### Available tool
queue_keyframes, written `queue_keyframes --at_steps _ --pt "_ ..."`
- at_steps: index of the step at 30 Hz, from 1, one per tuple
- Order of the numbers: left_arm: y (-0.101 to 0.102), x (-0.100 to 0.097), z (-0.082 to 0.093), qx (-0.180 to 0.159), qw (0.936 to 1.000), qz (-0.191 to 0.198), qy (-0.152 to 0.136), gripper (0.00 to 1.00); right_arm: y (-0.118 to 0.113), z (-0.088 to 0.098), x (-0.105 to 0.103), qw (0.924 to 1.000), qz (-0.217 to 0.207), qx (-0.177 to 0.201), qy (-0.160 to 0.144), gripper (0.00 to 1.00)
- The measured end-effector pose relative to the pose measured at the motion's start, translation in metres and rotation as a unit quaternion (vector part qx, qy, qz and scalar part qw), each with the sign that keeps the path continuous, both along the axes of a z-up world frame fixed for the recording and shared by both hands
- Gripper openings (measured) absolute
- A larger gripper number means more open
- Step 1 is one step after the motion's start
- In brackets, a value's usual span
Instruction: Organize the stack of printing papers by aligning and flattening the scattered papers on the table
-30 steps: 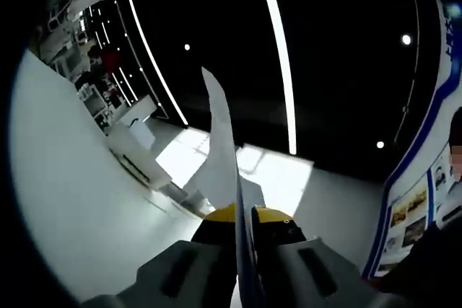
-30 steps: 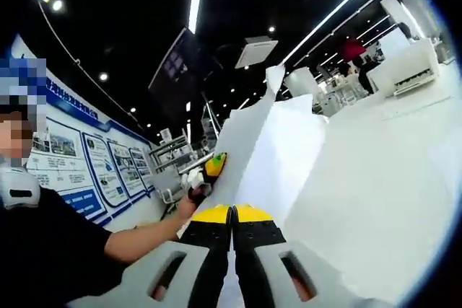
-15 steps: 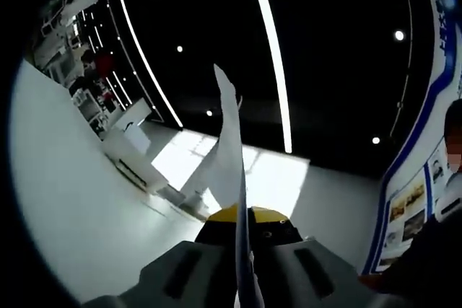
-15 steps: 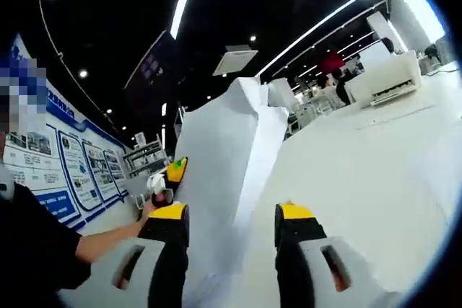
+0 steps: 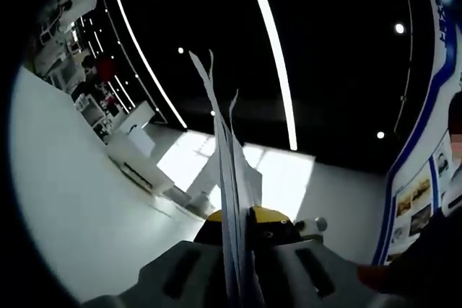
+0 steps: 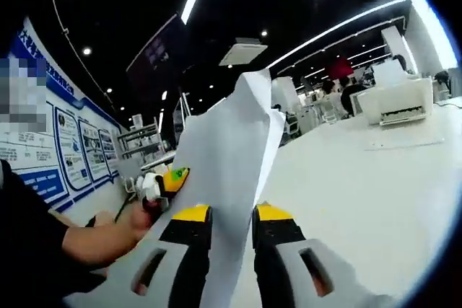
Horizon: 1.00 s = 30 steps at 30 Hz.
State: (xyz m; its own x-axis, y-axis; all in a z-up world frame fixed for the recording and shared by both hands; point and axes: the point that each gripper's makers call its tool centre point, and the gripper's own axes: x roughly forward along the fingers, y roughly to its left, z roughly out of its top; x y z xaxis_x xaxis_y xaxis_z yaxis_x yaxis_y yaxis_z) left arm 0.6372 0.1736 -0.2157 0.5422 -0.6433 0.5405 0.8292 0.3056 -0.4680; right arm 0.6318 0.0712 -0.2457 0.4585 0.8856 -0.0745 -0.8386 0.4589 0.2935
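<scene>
Several sheets of paper [image 5: 229, 178] stand on edge between the two grippers, lifted clear of the white table [image 5: 79, 207]. In the left gripper view, the left gripper [image 5: 238, 216] has its yellow-tipped jaws pressed together on the stack's edge, pinching it; above the jaws the sheets fan apart, their top corners at uneven heights. In the right gripper view, the paper [image 6: 224, 171] rises between the right gripper [image 6: 232, 216] jaws, which stand a little apart with the sheets passing through the gap; whether the pads touch the paper I cannot tell, so the hold on this side looks loose at best. The left gripper [image 6: 167, 182] also shows there, at the far edge of the stack, with the person's hand [image 6: 130, 221] behind it. A printer [image 6: 397, 102] sits well away across the table. The risk, as I judge it, is on the right: with those jaws slack, the stack hangs mostly from one pinch and could sag, twist or shed its outer sheets. Closing the right jaws while the tops are splayed would likely lock the misalignment in, or crease a corner. Tapping the stack down on the table before squaring it may buckle the thin sheets.
</scene>
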Motion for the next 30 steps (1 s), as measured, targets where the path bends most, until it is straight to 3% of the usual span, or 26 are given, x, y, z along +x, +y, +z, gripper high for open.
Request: queue_keyframes --at_steps 9,11,18,26,30 --pt "0.006 0.005 -0.002 -0.005 0.9999 0.008 0.006 0.07 -0.012 0.015 0.005 0.9994 -0.02 0.01 -0.027 0.0" --pt "0.004 0.005 -0.003 0.001 1.0 0.003 0.007 0.07 -0.011 0.021 0.008 0.9994 -0.02 0.006 -0.029 0.01" --pt "-0.006 0.004 -0.007 0.029 0.9995 0.002 0.009 0.08 -0.007 0.038 0.019 0.9951 -0.047 -0.034 -0.081 0.06" --pt "-0.013 0.005 -0.012 0.048 0.9987 -0.007 0.017 0.07 0.004 0.036 0.019 0.9954 -0.035 -0.038 -0.08 0.06" --pt "-0.015 -0.003 -0.007 0.063 0.9978 -0.004 -0.018 0.06 -0.002 0.034 0.018 0.9952 -0.035 -0.041 -0.081 0.09"
